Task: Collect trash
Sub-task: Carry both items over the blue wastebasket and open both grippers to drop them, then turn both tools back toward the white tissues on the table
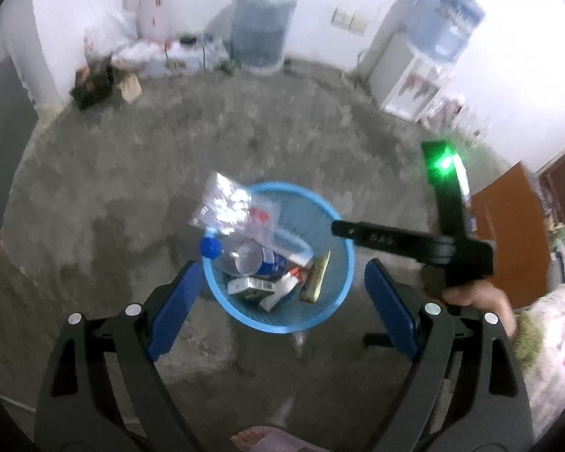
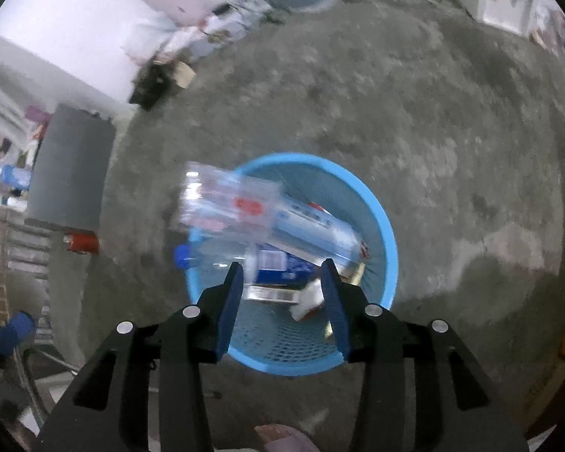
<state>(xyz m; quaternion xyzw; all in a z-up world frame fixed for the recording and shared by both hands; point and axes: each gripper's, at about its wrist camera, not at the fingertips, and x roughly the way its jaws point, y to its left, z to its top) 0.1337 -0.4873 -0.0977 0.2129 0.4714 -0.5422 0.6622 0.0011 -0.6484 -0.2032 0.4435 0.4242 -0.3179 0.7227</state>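
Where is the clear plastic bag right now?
In both wrist views the clear bag lies across the far-left rim of the blue basket, partly hanging outside, just above the blue-capped bottle. Neither gripper touches it.

Both views look steeply down onto a concrete floor (image 1: pixel 113 196) from above a blue basket (image 1: pixel 342 263). The left wrist view sits a little higher and further back, taking in the far wall with a water jug (image 1: pixel 261 26) and dispenser (image 1: pixel 406 75). The right wrist view hangs closer over the basket (image 2: pixel 390 248). They share the basket, its contents and the surrounding floor.
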